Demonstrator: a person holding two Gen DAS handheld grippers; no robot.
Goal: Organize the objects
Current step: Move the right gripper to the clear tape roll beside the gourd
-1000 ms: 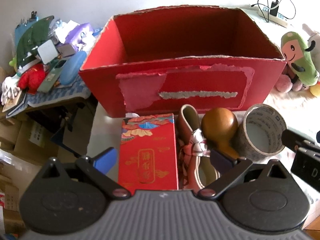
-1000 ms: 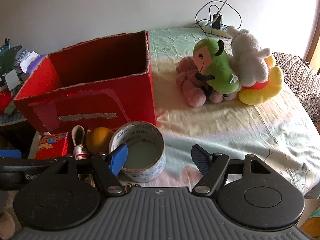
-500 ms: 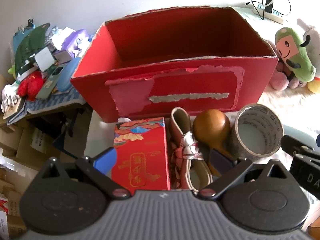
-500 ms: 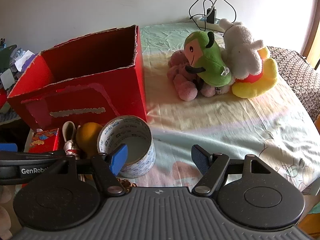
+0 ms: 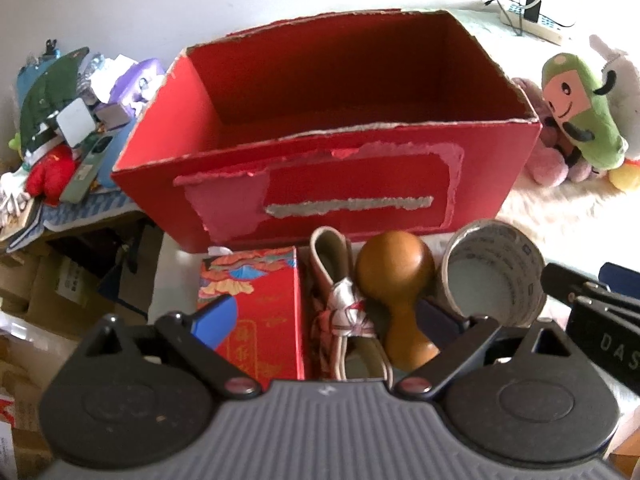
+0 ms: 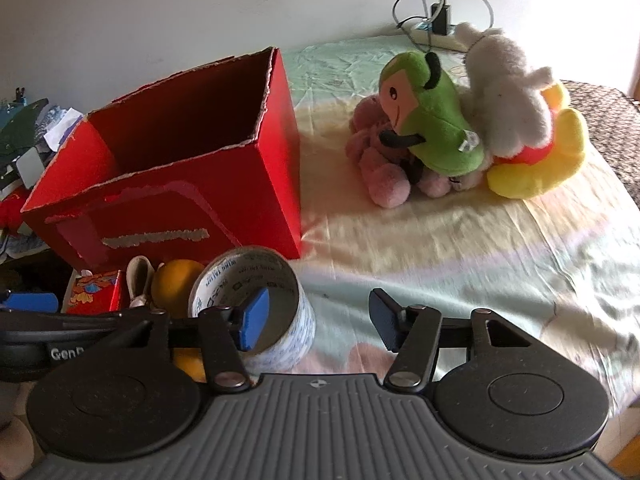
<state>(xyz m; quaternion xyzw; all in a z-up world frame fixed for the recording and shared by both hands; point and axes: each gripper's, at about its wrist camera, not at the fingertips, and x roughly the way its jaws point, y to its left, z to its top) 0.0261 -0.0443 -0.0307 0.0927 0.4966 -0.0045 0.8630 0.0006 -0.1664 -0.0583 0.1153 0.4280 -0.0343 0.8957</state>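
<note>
Red torn cardboard box [image 5: 320, 168] stands open-topped beyond both pairs of jaws, nothing visible inside it. Between box and jaws, four things lie in a row on the pale cloth-covered surface [image 6: 460, 248]: a red patterned carton [image 5: 264, 304], a small pink child's shoe [image 5: 340, 308], a brown wooden gourd-shaped piece [image 5: 394, 280] and a wide roll of printed packing tape [image 6: 256, 300] lying on its side.

Right gripper [image 6: 316, 320] is nearer the tape. Its jaws have just been closing yet stay apart, clamped on nothing; its left blue pad sits in front of the roll's hollow, the right pad over bare cloth, so the roll's near wall lies roughly between them. The hollow's axis points toward the jaws and slightly upward.

Left gripper [image 5: 326, 320] has its jaws wide apart, straddling the carton's edge, shoe and gourd without gripping.

Soft plush toys [image 6: 460, 132] are piled well beyond the right jaws.
</note>
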